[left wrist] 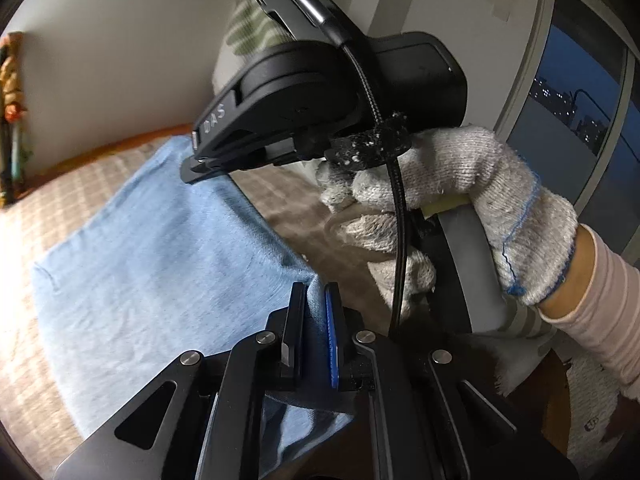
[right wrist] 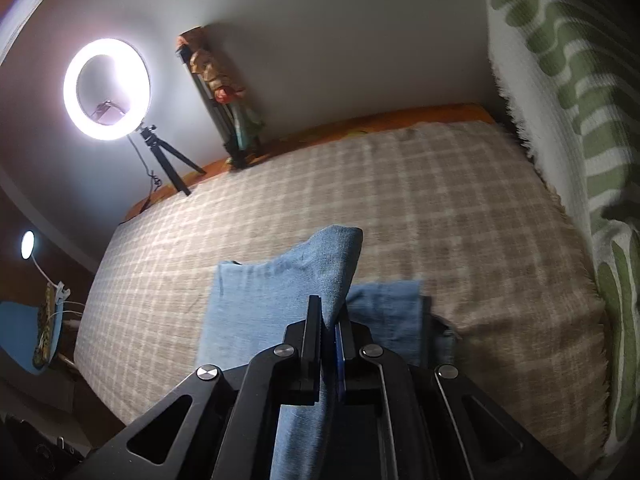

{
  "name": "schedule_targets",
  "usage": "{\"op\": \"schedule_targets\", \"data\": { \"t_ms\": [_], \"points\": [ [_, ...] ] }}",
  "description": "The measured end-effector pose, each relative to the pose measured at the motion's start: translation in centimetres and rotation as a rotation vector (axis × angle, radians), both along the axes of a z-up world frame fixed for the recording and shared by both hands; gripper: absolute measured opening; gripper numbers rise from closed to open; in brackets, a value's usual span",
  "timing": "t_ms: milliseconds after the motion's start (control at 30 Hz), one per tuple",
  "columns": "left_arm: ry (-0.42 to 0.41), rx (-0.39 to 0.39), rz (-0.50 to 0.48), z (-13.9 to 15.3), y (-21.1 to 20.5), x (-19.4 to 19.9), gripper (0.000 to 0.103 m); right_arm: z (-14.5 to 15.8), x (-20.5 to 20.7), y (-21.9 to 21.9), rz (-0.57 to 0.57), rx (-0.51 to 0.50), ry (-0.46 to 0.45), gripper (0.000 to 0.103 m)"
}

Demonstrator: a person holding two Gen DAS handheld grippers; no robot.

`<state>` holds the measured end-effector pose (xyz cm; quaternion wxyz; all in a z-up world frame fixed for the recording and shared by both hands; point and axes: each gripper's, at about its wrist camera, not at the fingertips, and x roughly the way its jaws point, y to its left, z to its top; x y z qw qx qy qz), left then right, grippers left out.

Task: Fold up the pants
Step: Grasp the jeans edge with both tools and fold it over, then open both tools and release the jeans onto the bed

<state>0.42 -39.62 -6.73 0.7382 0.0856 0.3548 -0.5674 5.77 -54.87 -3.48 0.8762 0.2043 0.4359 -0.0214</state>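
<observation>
We see the light blue denim pants (left wrist: 160, 264) spread over the beige checked bed cover (left wrist: 52, 216), reaching from the left tool (left wrist: 316, 300) out toward ten o'clock in the left wrist view. A corner of the cloth runs up between the two black fingers of that tool, whose jaws are clenched on the fabric with almost no gap.

In the right wrist view the same pants (right wrist: 280, 288) lie at the near edge of the bed cover (right wrist: 400, 184). One fold rises in a hump toward twelve o'clock just above the right tool (right wrist: 328, 316), and a darker layer stretches toward three o'clock. The right tool is likewise clamped tight on a strip of denim, which passes between its fingers and hangs down toward six o'clock.

Only the left wrist view shows the right tool from outside (left wrist: 208, 160), its black body at one o'clock, held by a hand in a white knitted glove (left wrist: 460, 200), with a dark window (left wrist: 576, 112) at two o'clock. Only the right wrist view shows the lit ring lamp on a small tripod (right wrist: 107, 88) at ten o'clock and a green-and-white patterned cloth (right wrist: 560, 80) along the three o'clock edge.
</observation>
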Motion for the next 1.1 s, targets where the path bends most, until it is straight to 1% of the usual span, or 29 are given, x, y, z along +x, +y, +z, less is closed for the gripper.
{"op": "schedule_targets", "data": {
  "t_ms": [167,233,300,367,400,467,533,600,633,667,700,767,800,833,900,933,967,1033,1100],
  "points": [
    [-0.004,0.01,-0.039,-0.6,-2.0,-0.7,0.007,-1.6,-0.5,-1.9,-0.012,0.01,0.012,0.002],
    [0.004,0.015,-0.056,-1.0,-2.8,-0.9,0.005,-2.6,-0.4,-2.5,-0.016,0.019,0.024,0.002],
    [-0.015,0.03,-0.063,-1.2,-3.1,-1.5,0.001,-3.5,-0.3,-2.9,-0.017,0.027,0.033,0.002],
    [-0.007,0.041,-0.067,-1.7,-3.0,-1.7,0.001,-4.3,-0.2,-3.2,-0.015,0.034,0.042,0.002],
    [0.005,0.043,-0.076,-1.8,-2.7,-1.6,0.001,-4.6,-0.2,-3.5,-0.014,0.037,0.047,0.002],
    [-0.006,0.057,-0.075,-1.6,-2.0,-1.6,0.001,-5.1,-0.1,-3.8,-0.013,0.044,0.05,0.002],
    [-0.002,0.07,-0.074,-1.3,-0.8,-1.6,0.006,-5.8,0.1,-4.0,-0.016,0.044,0.054,0.002],
    [0.002,0.078,-0.07,-0.8,0.6,-1.5,0.007,-6.2,0.4,-3.9,-0.013,0.03,0.053,0.002],
    [-0.009,0.082,-0.071,-0.6,1.3,-1.5,0.008,-6.4,0.4,-3.9,-0.011,0.024,0.053,0.002],
    [-0.036,0.091,-0.065,-0.3,2.2,-1.6,0.008,-6.5,0.5,-3.9,-0.01,0.022,0.051,0.002],
    [-0.055,0.096,-0.062,0.0,2.4,-2.3,0.008,-6.6,0.6,-4.0,-0.009,0.021,0.049,0.002],
    [-0.068,0.107,-0.054,0.3,3.7,-2.4,0.008,-6.7,0.6,-4.0,-0.004,0.015,0.044,0.003],
    [-0.071,0.111,-0.044,0.5,4.6,-2.2,0.011,-6.7,0.5,-3.9,0.001,0.006,0.042,0.003],
    [-0.077,0.113,-0.032,0.7,5.3,-1.8,0.017,-6.6,0.3,-3.9,-0.001,-0.011,0.04,0.005],
    [-0.092,0.118,-0.006,1.1,6.7,-1.2,0.023,-6.1,-0.4,-4.0,-0.017,-0.045,0.035,0.016],
    [-0.1,0.121,0.008,1.1,7.4,-0.8,0.023,-5.7,-0.9,-4.1,-0.024,-0.051,0.028,0.017],
    [-0.113,0.129,0.025,1.2,8.3,-0.4,0.024,-5.2,-1.6,-4.2,-0.036,-0.068,0.021,0.019],
    [-0.127,0.147,0.043,1.0,8.9,0.5,0.024,-4.1,-3.1,-4.0,-0.04,-0.098,-0.008,0.028],
    [-0.133,0.165,0.063,0.6,9.5,1.1,0.024,-3.2,-4.6,-3.2,-0.028,-0.116,-0.031,0.029]
  ]
}}
